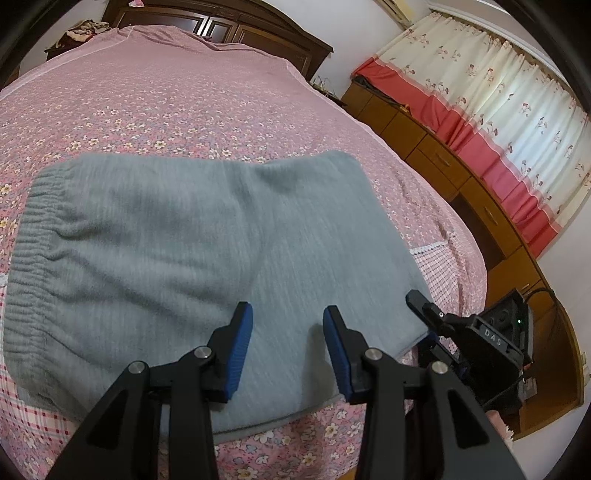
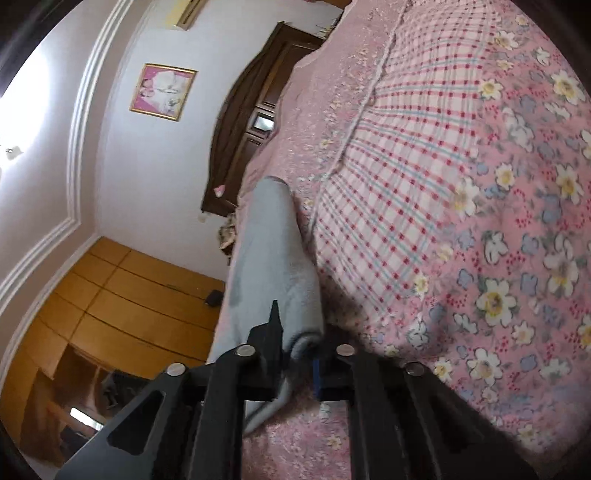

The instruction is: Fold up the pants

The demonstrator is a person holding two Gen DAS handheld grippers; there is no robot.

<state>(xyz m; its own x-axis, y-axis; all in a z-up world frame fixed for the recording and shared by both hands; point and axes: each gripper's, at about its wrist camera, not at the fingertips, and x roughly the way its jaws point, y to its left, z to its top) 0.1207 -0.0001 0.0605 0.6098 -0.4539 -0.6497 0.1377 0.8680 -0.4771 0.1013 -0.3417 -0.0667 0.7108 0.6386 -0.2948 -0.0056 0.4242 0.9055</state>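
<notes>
Pink floral bedding (image 1: 192, 103) covers a wide bed that fills most of the left wrist view, with a checked patchwork panel (image 2: 399, 177) sewn into it near the foot. Behind the bed stands a dark wooden headboard (image 1: 229, 26), and along the right wall runs a low wooden cabinet (image 1: 443, 162) under cream curtains with a red band (image 1: 491, 122). In the right wrist view, which is rolled sideways, a framed picture (image 2: 162, 91) hangs on a pale wall above orange-brown cupboards (image 2: 122, 306).

On the bed lie the grey pants (image 1: 177, 258), folded into a broad, roughly rectangular stack, their gathered elastic waistband (image 1: 26, 254) toward the left and the smoother folded edge toward the right.

The left gripper (image 1: 288, 347) hovers over the near edge of the pants with its blue-padded fingers (image 1: 240, 350) spread well apart; nothing lies between them.

The right gripper (image 1: 428, 332) sits at the near right corner of the stack. Its own camera shows it (image 2: 299, 354) pinching the rolled edge of the grey fabric (image 2: 273, 258), which passes between the two black fingers and drapes below them, so the jaws are clamped on the pants. The cloth's corner there rises slightly off the bedding.
</notes>
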